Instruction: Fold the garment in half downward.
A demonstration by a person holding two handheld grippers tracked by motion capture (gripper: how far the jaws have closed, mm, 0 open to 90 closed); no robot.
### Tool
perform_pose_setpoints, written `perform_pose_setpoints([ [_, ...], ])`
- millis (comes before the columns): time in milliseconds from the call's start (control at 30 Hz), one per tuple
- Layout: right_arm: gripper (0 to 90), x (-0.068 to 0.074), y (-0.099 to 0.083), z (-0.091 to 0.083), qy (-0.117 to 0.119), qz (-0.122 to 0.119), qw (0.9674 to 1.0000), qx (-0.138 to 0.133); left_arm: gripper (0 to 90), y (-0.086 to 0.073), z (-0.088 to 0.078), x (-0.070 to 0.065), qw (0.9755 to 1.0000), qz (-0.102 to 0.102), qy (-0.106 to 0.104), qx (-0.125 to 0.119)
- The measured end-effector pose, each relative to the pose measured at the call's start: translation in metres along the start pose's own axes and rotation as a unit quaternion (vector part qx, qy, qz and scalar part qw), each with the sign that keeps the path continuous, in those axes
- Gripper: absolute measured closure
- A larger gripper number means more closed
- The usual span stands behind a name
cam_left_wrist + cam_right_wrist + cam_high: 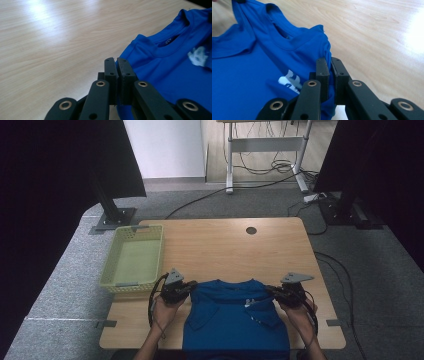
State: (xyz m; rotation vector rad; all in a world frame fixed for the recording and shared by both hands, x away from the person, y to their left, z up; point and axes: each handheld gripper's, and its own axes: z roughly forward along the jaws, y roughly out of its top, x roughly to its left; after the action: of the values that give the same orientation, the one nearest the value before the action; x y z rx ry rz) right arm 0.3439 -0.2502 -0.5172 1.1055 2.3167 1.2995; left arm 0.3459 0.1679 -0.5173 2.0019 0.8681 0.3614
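A blue T-shirt [235, 312] with a small white print lies spread on the near part of the wooden table [225, 245], its lower part hanging over the front edge. My left gripper [192, 286] is shut on the shirt's left shoulder; in the left gripper view the blue cloth [170, 65] is pinched between the closed pads [110, 70]. My right gripper [269, 291] is shut on the right shoulder, and the right gripper view shows the fabric [294, 47] bunched at its pads [338, 71]. The collar sits between the two grippers.
A pale green plastic basket [134, 258] stands on the table's left side, just beyond my left hand. A round cable hole [251, 230] is near the far edge. Black stands and a desk frame with cables are on the floor behind.
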Motion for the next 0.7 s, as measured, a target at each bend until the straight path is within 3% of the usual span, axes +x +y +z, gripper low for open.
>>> perform_pose_setpoints([
  [100, 84.7, 0.007, -0.024, -0.009, 0.028, 0.014, 0.9993, 0.023, 86.9, -0.017, 0.003, -0.011, 0.9994, 0.003, -0.016, 0.030],
  [267, 84.5, 0.009, -0.030, -0.008, 0.034, 0.016, 0.9986, 0.037, 86.7, -0.025, 0.007, -0.017, 0.9982, 0.012, -0.016, 0.056],
  [300, 83.2, 0.012, -0.038, -0.003, 0.043, 0.017, 0.9967, 0.067, 86.5, -0.029, 0.010, -0.018, 0.9976, 0.010, -0.018, 0.066],
  [400, 83.2, 0.012, -0.040, -0.002, 0.042, 0.014, 0.9961, 0.077, 86.5, -0.030, 0.010, -0.018, 0.9975, 0.010, -0.019, 0.068],
  [433, 82.5, 0.012, -0.040, -0.002, 0.042, 0.014, 0.9961, 0.077, 86.5, -0.030, 0.012, -0.019, 0.9971, 0.022, -0.014, 0.071],
  [533, 82.2, 0.015, -0.042, 0.001, 0.035, 0.005, 0.9955, 0.088, 85.9, -0.030, 0.013, -0.020, 0.9969, 0.029, -0.012, 0.071],
  [567, 82.2, 0.017, -0.041, 0.002, 0.028, -0.004, 0.9953, 0.093, 85.9, -0.030, 0.013, -0.020, 0.9969, 0.029, -0.012, 0.071],
  [600, 82.8, 0.018, -0.037, 0.006, 0.009, -0.016, 0.9955, 0.093, 85.8, -0.027, 0.017, -0.018, 0.9968, 0.042, -0.005, 0.068],
  [700, 83.1, 0.015, -0.035, 0.009, 0.004, -0.011, 0.9960, 0.088, 85.7, -0.026, 0.020, -0.013, 0.9970, 0.042, -0.002, 0.064],
])
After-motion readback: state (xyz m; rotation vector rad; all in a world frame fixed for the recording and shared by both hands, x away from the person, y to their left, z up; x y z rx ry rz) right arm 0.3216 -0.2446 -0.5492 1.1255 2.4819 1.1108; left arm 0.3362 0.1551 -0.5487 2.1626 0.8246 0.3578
